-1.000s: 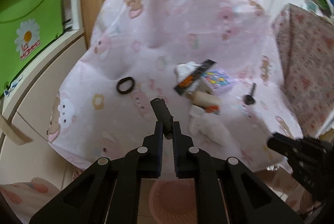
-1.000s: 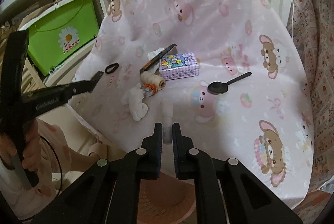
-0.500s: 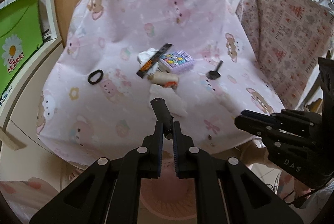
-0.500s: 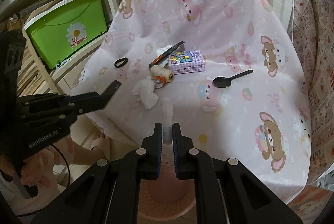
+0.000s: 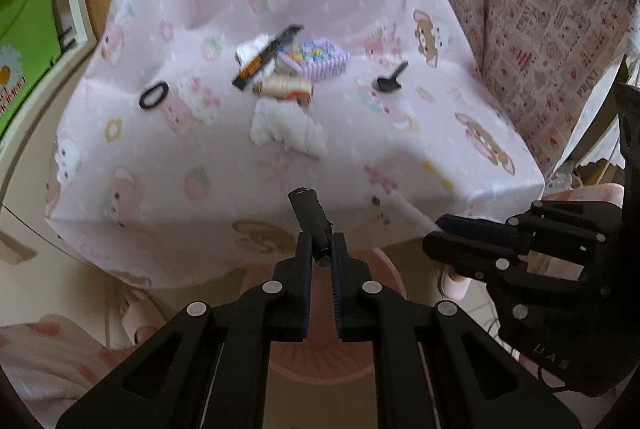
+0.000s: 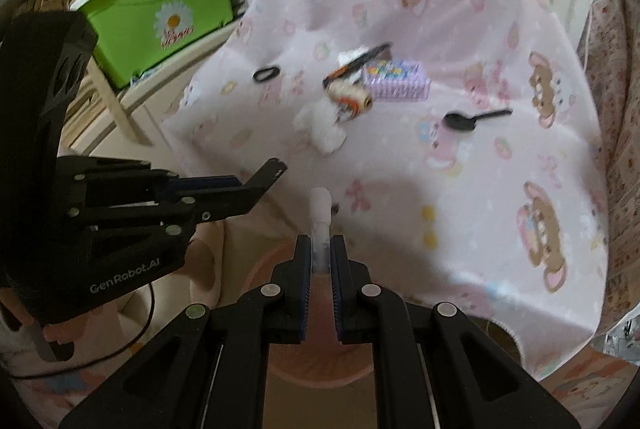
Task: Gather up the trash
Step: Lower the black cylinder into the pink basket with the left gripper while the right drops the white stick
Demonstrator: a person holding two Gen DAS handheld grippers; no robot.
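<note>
My left gripper (image 5: 321,249) is shut on a short black tube (image 5: 310,215) and holds it above a pink waste basket (image 5: 320,369) below the table's front edge. My right gripper (image 6: 320,249) is shut on a small clear tube with a white cap (image 6: 320,213), above the same pink basket (image 6: 320,361). On the pink bear-print cloth (image 5: 200,157) lie a crumpled white tissue (image 5: 288,127), a thread spool (image 5: 286,87), a black and orange wrapper (image 5: 266,57), a black ring (image 5: 154,95) and a black spoon (image 5: 390,79).
A purple patterned tin (image 5: 316,59) lies behind the spool. A green storage box (image 6: 160,17) stands on a shelf at the left. A patterned cloth (image 5: 540,29) covers furniture at the right. The right gripper shows in the left wrist view (image 5: 440,241).
Both grippers have pulled back from the table toward the pink basket, each still holding its tube. The table items now look farther away.
</note>
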